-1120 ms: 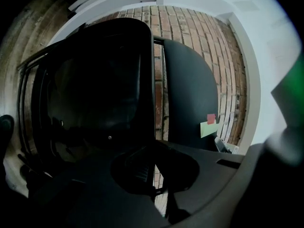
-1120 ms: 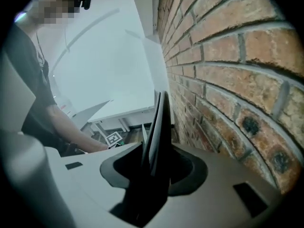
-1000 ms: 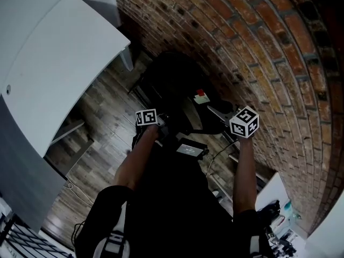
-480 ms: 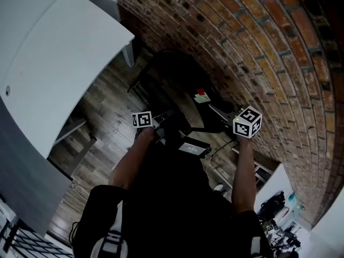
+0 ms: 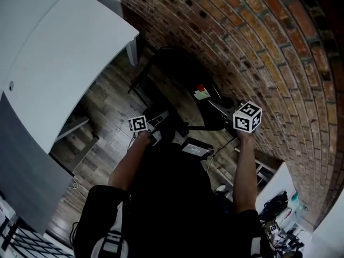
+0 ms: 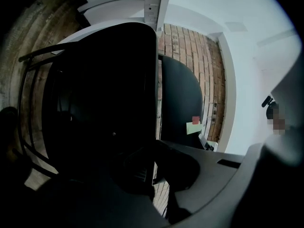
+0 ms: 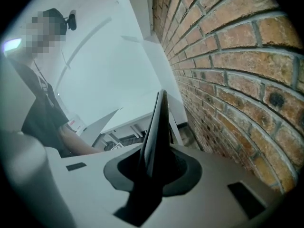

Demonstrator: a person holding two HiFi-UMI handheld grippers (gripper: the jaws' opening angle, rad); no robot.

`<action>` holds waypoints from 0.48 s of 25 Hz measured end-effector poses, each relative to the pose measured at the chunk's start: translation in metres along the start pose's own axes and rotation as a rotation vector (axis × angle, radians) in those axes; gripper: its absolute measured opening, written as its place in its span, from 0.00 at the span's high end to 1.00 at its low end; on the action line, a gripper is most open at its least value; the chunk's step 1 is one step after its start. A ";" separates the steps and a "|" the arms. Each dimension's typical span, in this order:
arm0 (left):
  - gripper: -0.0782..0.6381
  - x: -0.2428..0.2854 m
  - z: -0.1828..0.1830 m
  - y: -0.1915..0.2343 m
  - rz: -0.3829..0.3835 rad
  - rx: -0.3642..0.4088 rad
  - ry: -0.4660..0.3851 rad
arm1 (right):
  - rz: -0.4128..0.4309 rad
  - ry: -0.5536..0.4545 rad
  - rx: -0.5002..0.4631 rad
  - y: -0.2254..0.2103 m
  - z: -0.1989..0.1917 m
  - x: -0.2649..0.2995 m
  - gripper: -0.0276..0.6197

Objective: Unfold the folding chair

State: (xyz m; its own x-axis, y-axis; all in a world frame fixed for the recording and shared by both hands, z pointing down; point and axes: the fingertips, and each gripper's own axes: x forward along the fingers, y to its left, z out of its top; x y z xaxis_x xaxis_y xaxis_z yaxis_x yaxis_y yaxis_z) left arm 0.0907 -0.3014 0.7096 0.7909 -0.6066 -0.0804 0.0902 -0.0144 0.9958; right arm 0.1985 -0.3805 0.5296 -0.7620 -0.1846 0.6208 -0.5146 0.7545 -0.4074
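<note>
In the middle of the head view, the black chair (image 5: 173, 71) stood by the brick wall (image 5: 258, 42), right of the white table (image 5: 64, 52). The right gripper (image 7: 159, 163), at center right, had its jaws clamped on a thin black edge of the chair. The left gripper (image 6: 154, 172), left of center, sat close to the chair's dark panel. Its jaws merged with the black, so I could not tell their state.
</note>
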 end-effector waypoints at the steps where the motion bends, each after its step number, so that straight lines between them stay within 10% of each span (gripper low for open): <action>1: 0.86 -0.002 -0.001 0.000 0.000 -0.001 -0.010 | 0.000 0.001 0.003 0.003 -0.001 0.000 0.82; 12: 0.84 -0.047 -0.001 0.001 0.051 -0.002 -0.230 | 0.028 0.008 0.024 0.025 0.001 0.016 0.82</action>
State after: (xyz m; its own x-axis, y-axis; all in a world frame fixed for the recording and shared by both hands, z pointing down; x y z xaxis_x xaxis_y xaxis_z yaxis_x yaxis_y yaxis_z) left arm 0.0542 -0.2718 0.7148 0.6358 -0.7717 -0.0176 0.0552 0.0227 0.9982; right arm 0.1729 -0.3657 0.5288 -0.7730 -0.1583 0.6143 -0.5024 0.7441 -0.4404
